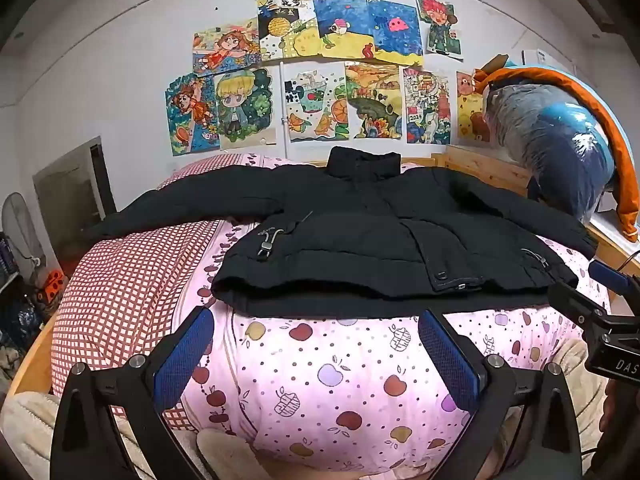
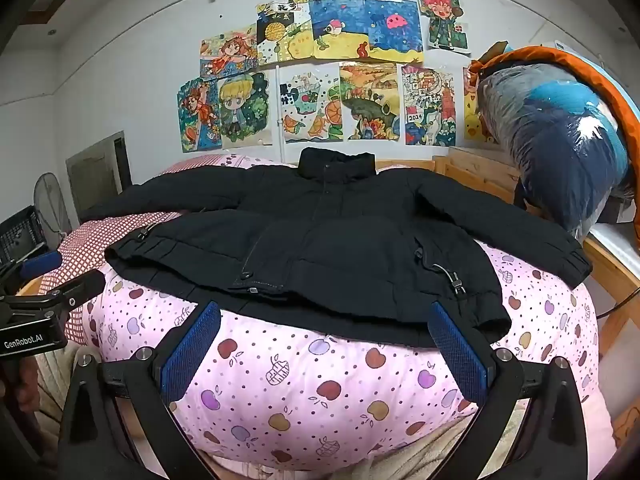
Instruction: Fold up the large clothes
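Note:
A black puffer jacket [image 1: 360,236] lies flat, front up, on a pink apple-print quilt [image 1: 328,380], collar toward the wall and both sleeves spread sideways. It also shows in the right wrist view [image 2: 320,248]. My left gripper [image 1: 316,326] is open and empty, hovering just short of the jacket's hem near its left-centre. My right gripper [image 2: 324,326] is open and empty, just short of the hem toward its right side. The right gripper's body shows at the right edge of the left wrist view [image 1: 608,320].
A red checked pillow [image 1: 132,288] lies left of the jacket. A plastic-wrapped blue and orange bundle [image 1: 560,152] sits at the right on a wooden bed frame [image 1: 480,168]. Drawings [image 1: 320,80] cover the wall. A fan [image 2: 50,204] and crates stand at the left.

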Tool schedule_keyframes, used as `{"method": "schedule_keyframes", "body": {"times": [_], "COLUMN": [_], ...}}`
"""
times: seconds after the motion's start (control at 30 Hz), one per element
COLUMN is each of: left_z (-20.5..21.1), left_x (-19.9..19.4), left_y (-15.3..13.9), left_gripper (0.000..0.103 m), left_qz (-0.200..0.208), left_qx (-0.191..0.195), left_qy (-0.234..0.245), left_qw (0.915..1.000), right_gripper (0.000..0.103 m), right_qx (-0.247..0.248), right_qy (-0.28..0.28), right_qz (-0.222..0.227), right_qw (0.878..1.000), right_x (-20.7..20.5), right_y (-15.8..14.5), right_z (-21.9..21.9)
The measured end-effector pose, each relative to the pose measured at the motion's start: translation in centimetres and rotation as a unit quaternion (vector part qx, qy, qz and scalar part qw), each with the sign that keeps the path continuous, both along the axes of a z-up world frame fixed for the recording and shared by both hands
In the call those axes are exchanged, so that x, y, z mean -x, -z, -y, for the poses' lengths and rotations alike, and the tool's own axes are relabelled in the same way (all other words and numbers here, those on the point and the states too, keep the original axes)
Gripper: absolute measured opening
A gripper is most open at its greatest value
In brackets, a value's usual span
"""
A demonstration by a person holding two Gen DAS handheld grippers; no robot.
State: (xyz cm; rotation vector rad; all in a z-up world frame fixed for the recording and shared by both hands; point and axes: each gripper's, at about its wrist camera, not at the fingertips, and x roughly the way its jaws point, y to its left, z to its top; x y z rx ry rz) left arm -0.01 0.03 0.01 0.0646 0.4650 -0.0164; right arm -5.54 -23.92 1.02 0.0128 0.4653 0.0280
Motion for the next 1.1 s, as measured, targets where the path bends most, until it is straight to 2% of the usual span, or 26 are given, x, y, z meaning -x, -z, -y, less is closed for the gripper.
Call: {"method": "schedule_keyframes", "body": {"times": [0.4, 1.1], "left_z": [-0.3, -0.5], "left_x": [0.0, -0.2], "left_y": [-0.4, 0.2], "left_gripper": [0.103, 0.103], "left_qz": [0.001, 0.000], "left_qx": [-0.001, 0.004], "left_qy": [0.000, -0.005], "left_qw": [1.0000, 1.0000], "right_gripper": [0.102, 0.102], "right_qx": [0.002, -0.007], "right_qy": [0.003, 0.005], "right_qz": [0.001, -0.002], "right_qw": [1.000, 1.000], "right_x": [0.2, 0.1], "right_y": [0.9, 0.7], "right_z": [-0.3, 1.0]}}
